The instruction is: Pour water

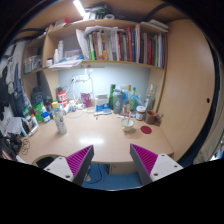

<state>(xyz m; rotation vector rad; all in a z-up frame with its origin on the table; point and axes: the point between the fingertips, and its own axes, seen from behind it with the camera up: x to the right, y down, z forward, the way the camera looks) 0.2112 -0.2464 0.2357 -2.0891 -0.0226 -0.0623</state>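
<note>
My gripper (112,165) stands open, its two magenta pads (77,160) wide apart with nothing between them. It hovers in front of a light wooden desk (95,140), above the desk's front edge. Several bottles (122,100) stand in a cluster at the back of the desk, far beyond the fingers. A slim pale bottle or cup (60,122) stands toward the left of the desk. A small cup-like object (128,125) sits right of centre, with a red round thing (146,129) beside it.
A shelf of books (120,45) hangs above the desk. More bottles and clutter (35,112) crowd the left side. A wooden side panel (185,80) closes the right. Below the desk shows blue floor with cables (100,178).
</note>
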